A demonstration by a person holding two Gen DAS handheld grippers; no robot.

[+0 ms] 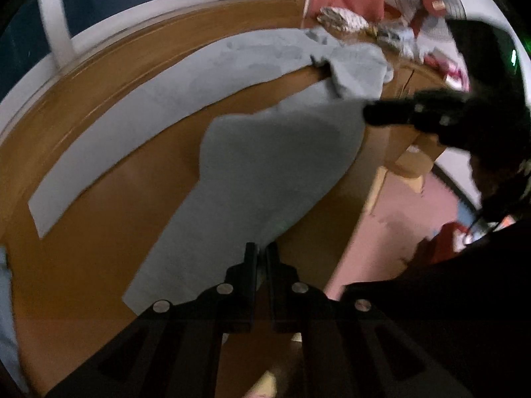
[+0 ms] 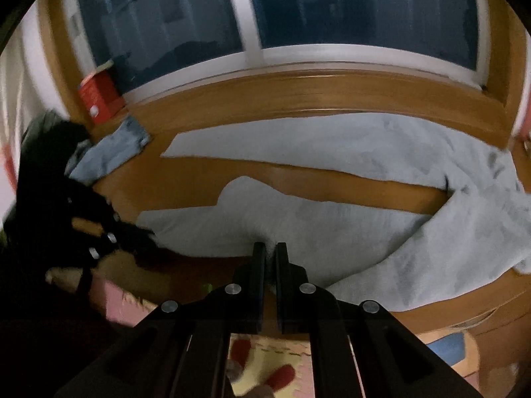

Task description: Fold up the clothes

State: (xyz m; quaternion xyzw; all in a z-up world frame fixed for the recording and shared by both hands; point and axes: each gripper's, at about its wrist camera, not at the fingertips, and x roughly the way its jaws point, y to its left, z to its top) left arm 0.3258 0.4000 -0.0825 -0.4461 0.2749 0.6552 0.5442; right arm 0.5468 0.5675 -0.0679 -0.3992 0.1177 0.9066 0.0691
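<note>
Your frames are dim, lit by warm indoor light; the window (image 2: 332, 10) is dark blue. Motion blur smears both views, worst on your right gripper (image 1: 375, 112) in the left view. Fisheye bends the table (image 2: 298, 93) edge; corners vignette black.

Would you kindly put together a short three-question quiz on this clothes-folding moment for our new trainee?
1. True or false: the grey trousers lie spread on the wooden table.
2. Multiple choice: what is the right tool shut on? A) a red box B) the near leg's edge of the grey trousers C) nothing
3. Fill in: the left tool grips the same leg near its ____ end.

Key
1. True.
2. B.
3. Hem: in the right wrist view the left tool sits at the leg's open end, away from the waist.
</note>
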